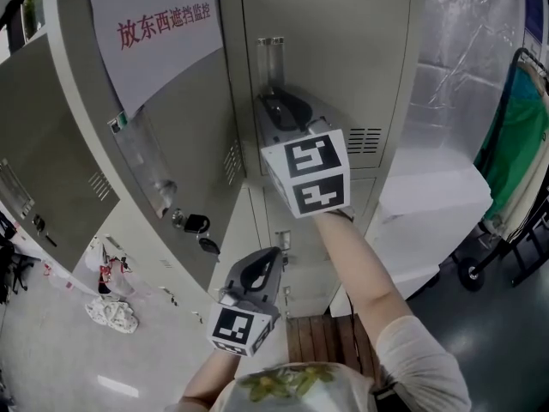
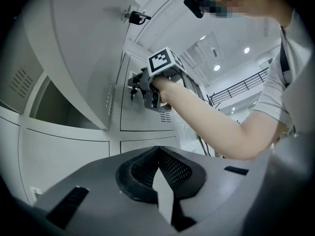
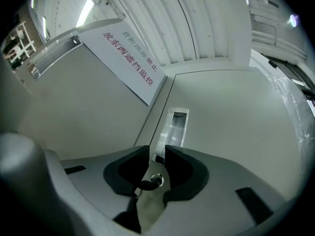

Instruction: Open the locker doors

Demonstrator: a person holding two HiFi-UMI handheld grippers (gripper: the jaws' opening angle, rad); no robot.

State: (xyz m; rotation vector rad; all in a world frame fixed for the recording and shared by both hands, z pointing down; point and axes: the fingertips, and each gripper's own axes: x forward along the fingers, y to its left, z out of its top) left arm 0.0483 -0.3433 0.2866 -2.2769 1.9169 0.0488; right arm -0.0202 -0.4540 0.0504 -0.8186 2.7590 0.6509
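2 hand-held grippers, 1 in each hand. Right hand-held gripper (image 1: 276, 101) raised against 1 shut locker door (image 1: 343, 50), tips at its metal handle plate (image 3: 174, 127). Jaws a narrow slit apart, with 1 black-headed key (image 3: 146, 183) in the lock showing in that slit, and pads not seen pressing on it. Left hand-held gripper (image 1: 271, 260) lower and back from the lockers, jaws together, nothing between them. To the left, 1 open locker door (image 1: 171, 136) swung out, bearing 1 paper sign (image 1: 154, 24) with red characters. At its lock, 2 black key heads (image 1: 199, 230), 1 just below the other. Under the shut locker door, further shut doors, number unclear.
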